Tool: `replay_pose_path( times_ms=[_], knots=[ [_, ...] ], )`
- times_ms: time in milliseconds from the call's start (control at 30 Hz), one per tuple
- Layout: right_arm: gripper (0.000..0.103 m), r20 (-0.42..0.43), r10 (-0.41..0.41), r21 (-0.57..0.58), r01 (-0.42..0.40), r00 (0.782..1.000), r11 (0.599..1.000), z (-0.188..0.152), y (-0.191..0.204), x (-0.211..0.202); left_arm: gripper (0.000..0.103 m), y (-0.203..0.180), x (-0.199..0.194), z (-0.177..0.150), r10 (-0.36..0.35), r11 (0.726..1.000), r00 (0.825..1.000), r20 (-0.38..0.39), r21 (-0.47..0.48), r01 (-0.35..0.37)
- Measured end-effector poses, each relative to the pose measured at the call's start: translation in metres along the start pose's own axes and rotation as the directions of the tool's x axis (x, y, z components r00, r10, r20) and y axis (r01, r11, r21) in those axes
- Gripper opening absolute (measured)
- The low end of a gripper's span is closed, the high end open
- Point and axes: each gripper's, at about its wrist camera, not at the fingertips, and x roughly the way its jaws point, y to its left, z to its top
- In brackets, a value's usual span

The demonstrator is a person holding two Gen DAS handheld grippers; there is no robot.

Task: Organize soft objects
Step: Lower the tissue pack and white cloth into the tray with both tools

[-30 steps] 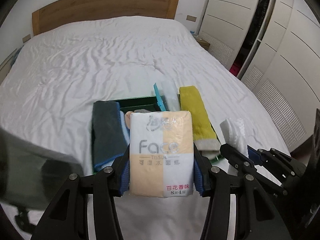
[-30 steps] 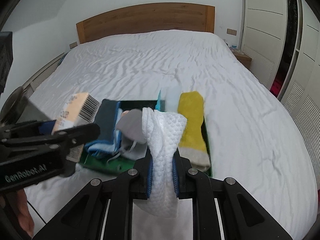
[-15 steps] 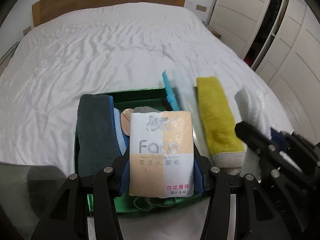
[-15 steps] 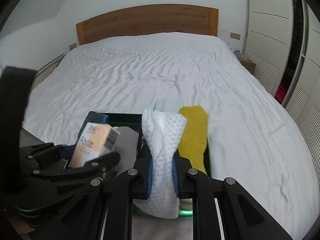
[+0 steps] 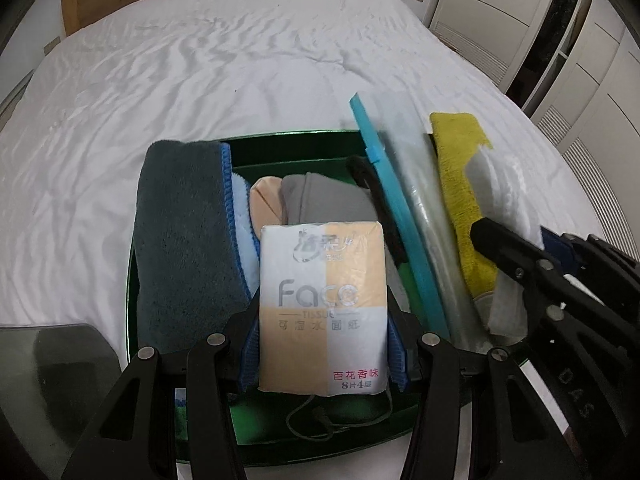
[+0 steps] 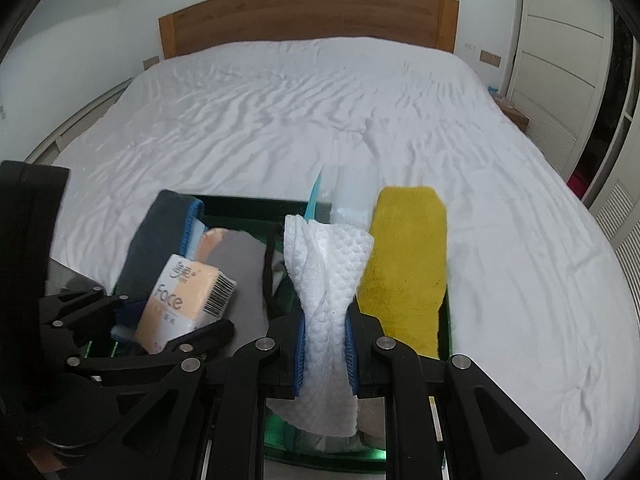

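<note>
My left gripper (image 5: 322,354) is shut on a white and orange tissue pack (image 5: 322,308) and holds it just over the green tray (image 5: 280,144); the pack also shows in the right wrist view (image 6: 184,300). My right gripper (image 6: 323,350) is shut on a white textured cloth (image 6: 326,280), over the tray's right half. In the tray lie a dark grey towel (image 5: 180,236), a light blue cloth (image 5: 244,216), a grey cloth (image 5: 324,204), a clear bag with a blue strip (image 5: 400,216) and a yellow towel (image 5: 460,184).
The tray sits near the foot of a bed with a wrinkled white sheet (image 6: 300,100) and a wooden headboard (image 6: 308,12). White wardrobe doors (image 6: 560,60) stand to the right. A thin black cord (image 5: 324,424) lies in the tray's near end.
Both grippers have moved forward and down toward the tray. The tissue pack now hangs over the tray's middle and the white cloth over its right side. Both grips are unchanged.
</note>
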Motion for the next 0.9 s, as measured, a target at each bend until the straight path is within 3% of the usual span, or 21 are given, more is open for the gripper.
replay_pose_path(
  times_ms=[400,900],
  knots=[
    [0.016,-0.084,0.020,0.053,-0.016,0.996,0.998,-0.004,-0.008,0.045,0.046,0.000,0.008,0.001,0.003,1.000,1.000,-0.009,0.003,-0.003],
    [0.018,-0.109,0.026,0.066,-0.019,0.994,0.998,-0.014,-0.009,0.048,0.046,0.002,0.011,0.001,0.000,1.000,1.000,-0.019,0.004,0.000]
  ],
)
